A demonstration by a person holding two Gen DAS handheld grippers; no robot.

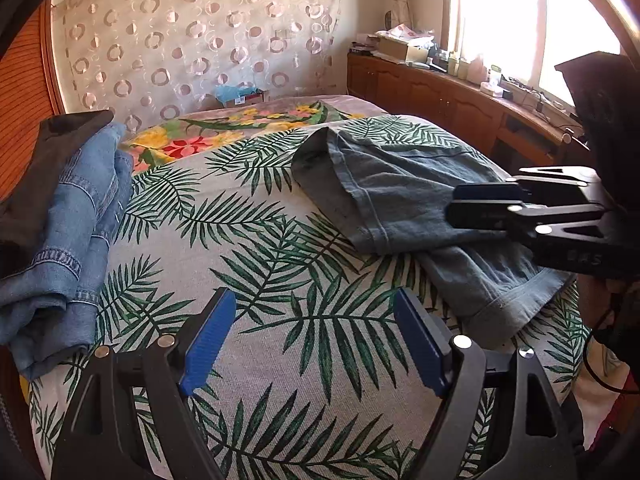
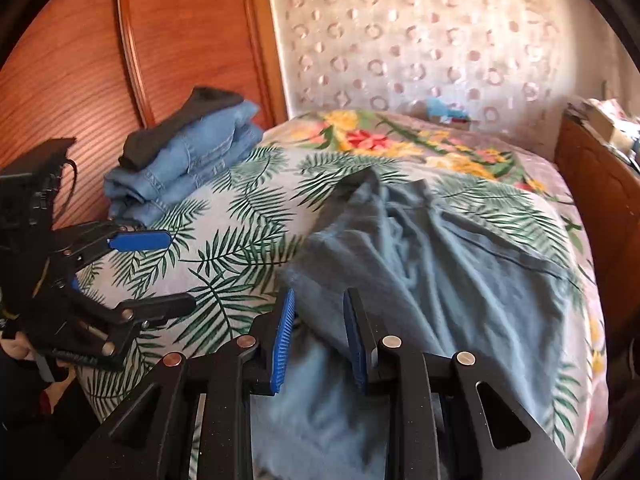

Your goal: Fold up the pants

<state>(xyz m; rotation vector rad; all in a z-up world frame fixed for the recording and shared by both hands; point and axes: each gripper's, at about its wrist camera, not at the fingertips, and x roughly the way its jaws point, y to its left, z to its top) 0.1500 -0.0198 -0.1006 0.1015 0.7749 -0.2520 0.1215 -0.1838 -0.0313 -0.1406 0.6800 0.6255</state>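
Pants of grey-blue cloth lie rumpled on the bed, on its palm-leaf cover, with one leg folded over the other in the left wrist view. Beside the pants, the left gripper hovers over bare cover, its blue fingers spread wide with nothing between them. The right gripper hangs just above the near end of the pants; its fingers stand a little apart, with cloth showing below the gap and no pad pressing on it. Away from the pants, toward the wooden headboard, sits a stack of folded jeans with a dark garment on top.
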